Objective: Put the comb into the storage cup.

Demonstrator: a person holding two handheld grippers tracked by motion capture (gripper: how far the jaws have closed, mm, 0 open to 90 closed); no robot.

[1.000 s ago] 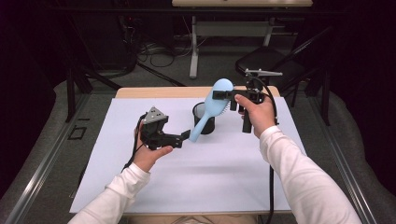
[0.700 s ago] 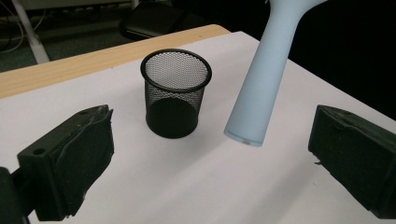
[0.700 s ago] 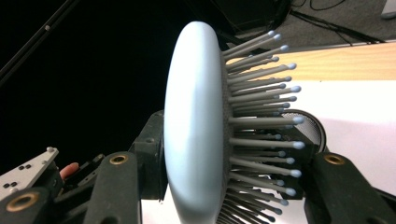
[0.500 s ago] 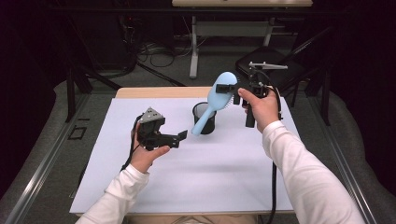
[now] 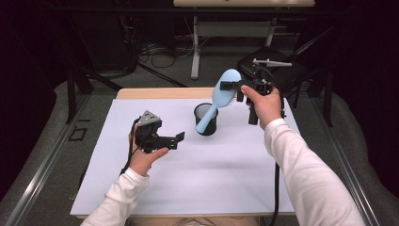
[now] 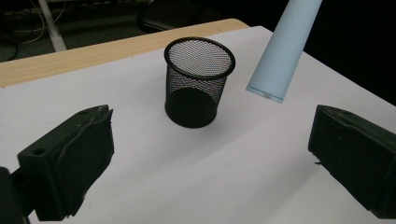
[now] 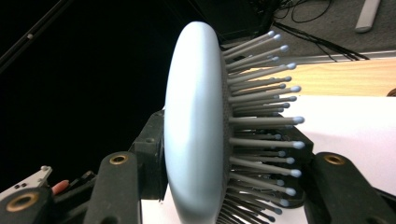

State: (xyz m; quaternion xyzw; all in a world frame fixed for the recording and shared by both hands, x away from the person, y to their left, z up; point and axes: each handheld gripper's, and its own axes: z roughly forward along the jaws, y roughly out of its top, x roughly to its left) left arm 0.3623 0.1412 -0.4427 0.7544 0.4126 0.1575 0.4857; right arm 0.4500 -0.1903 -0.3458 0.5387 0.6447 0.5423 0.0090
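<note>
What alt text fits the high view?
The right gripper holds a light blue hairbrush by its head, tilted, handle down at a black mesh cup on a white-covered table. To the left, the left gripper is open, apart from the cup.

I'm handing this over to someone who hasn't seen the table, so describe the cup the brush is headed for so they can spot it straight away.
Start at the white sheet covering the table, then look toward its far middle, just short of the bare wooden edge. There stands the black mesh cup, upright with its mouth open. It is the one see-through wire container on the sheet, and the light blue hairbrush hangs handle-down beside its rim.
</note>
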